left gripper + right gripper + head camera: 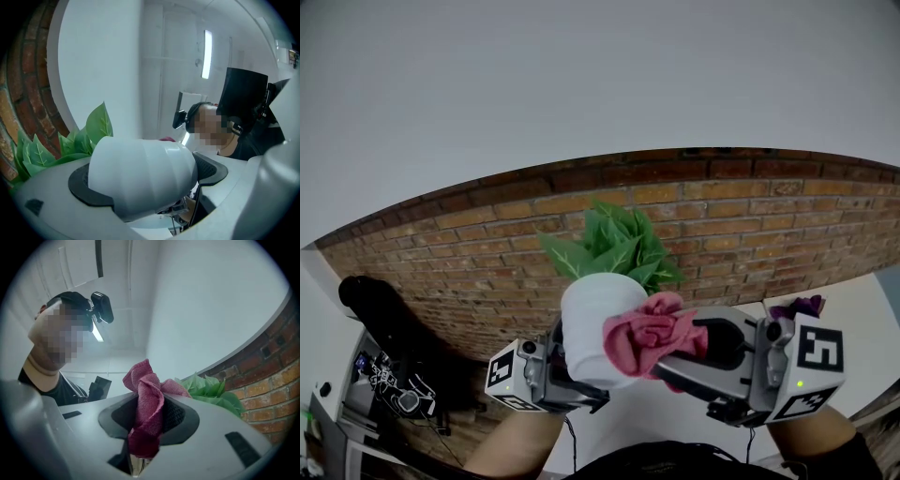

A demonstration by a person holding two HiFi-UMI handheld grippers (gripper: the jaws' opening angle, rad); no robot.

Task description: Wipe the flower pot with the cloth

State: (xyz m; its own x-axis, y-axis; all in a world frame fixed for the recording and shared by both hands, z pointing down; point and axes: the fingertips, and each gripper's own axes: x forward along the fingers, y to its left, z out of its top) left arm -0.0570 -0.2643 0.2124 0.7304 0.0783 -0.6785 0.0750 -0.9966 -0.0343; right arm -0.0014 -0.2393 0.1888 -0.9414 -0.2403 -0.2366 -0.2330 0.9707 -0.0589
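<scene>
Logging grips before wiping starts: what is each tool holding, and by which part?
The left tool clamps the white flower pot around its body. The right tool pinches the pink cloth by its bunched middle, folds sticking out beyond.

Smooth pot, nubbly cloth, rough brick

The white flower pot (598, 323) has a smooth, faintly glossy skin with soft ridges; ceramic or plastic, I cannot tell. The crimson cloth (149, 399) is soft, matt fabric with a fine looped weave. The leaves (614, 246) look matt, with pale veins. The left gripper (140, 178) and right gripper (147, 423) have smooth, satin grey-white plastic jaws lined with black, finely dimpled pads (177, 414). The brick wall (750, 225) is rough and dull.
</scene>
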